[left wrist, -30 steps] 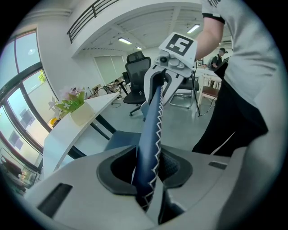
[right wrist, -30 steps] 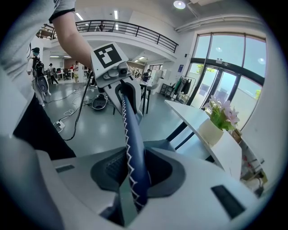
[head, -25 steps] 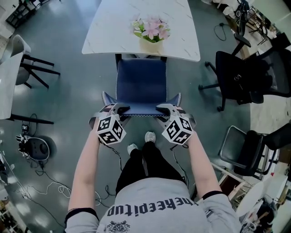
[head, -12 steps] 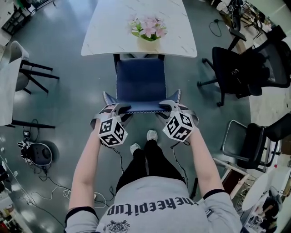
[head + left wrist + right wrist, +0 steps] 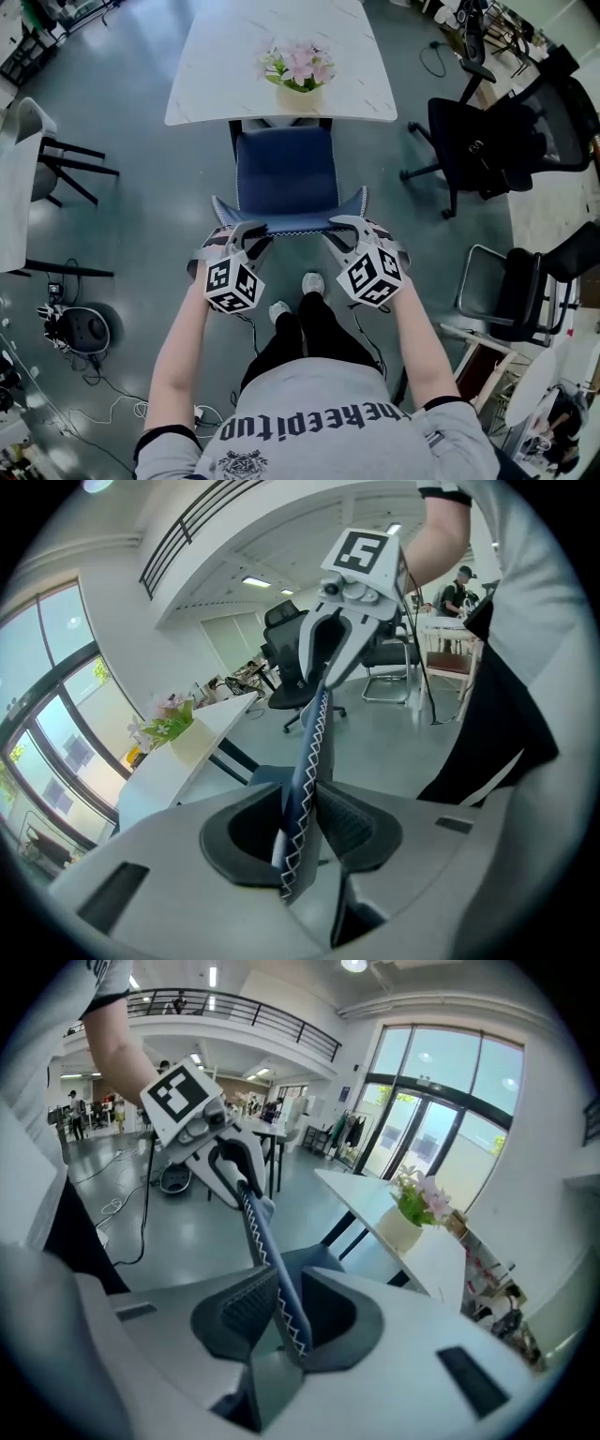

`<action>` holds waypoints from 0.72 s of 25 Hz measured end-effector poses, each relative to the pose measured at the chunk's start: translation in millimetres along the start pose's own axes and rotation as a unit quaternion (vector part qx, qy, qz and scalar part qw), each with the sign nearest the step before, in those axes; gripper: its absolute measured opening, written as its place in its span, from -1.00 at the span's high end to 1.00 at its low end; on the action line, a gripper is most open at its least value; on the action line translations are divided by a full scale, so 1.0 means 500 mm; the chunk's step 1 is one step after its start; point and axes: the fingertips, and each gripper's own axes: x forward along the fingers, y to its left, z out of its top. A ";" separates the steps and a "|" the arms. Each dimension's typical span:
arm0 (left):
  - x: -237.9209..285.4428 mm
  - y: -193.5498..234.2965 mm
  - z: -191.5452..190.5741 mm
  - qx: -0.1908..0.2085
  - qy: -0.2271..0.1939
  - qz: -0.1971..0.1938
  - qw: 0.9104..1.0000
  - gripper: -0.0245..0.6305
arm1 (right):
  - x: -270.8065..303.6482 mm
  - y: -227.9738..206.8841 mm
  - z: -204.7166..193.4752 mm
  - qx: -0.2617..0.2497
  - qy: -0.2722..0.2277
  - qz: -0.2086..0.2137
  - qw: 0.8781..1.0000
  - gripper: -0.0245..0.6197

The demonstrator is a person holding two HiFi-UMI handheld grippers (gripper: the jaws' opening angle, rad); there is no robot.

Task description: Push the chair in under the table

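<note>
Chair: blue padded chair [image 5: 286,173], seat front at the white marble table [image 5: 225,75] edge.
Left gripper [image 5: 246,228]: fingers pinching the chair's stitched backrest.
Right gripper [image 5: 339,225]: fingers have just been closing, pinching that backrest.

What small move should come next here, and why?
Probably push forward toward the table: the left gripper and right gripper clamp the chair back, the right's jaws having just closed further on it, yet the seat sits mostly outside.
</note>
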 end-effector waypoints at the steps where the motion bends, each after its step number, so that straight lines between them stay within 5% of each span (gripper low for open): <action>1: -0.006 -0.001 0.004 0.005 -0.003 -0.002 1.000 0.56 | -0.012 -0.007 0.009 0.013 -0.013 -0.007 1.000 0.70; 5: -0.038 0.001 0.030 -0.023 -0.045 0.012 0.999 0.75 | -0.039 -0.023 0.037 0.068 -0.050 -0.011 0.996 0.88; 10: -0.075 -0.010 0.086 -0.096 -0.115 0.016 0.989 0.86 | -0.055 -0.006 0.093 0.136 -0.115 -0.002 0.984 0.89; 18: -0.158 0.020 0.213 -0.203 -0.246 0.016 0.948 0.88 | -0.119 0.007 0.179 0.183 -0.191 -0.016 0.964 0.89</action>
